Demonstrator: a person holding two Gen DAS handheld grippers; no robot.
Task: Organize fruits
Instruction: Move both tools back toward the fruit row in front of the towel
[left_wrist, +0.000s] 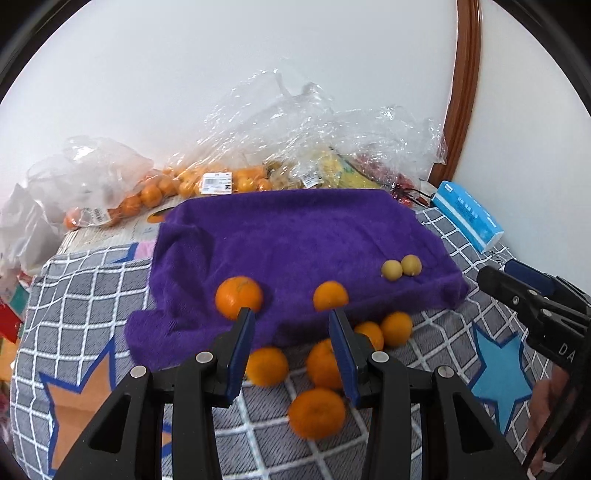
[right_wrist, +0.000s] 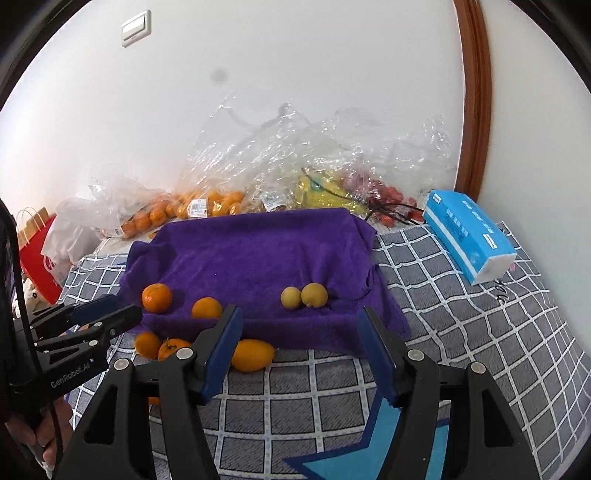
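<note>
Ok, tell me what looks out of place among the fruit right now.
Two oranges and two small yellow fruits sit on the purple towel, but several more oranges lie loose on the checked cover below its front edge. An oblong yellow-orange fruit lies there too.

Two oranges (right_wrist: 157, 297) lie on the towel (right_wrist: 255, 254) at its left, two small round fruits (right_wrist: 304, 296) at its right. More oranges (left_wrist: 317, 412) lie before it, bags of fruit (right_wrist: 207, 203) behind.

Black left gripper (left_wrist: 291, 314) frame, blue jaws, 4 silver screws, "GenRobot.AI" marking.
</note>
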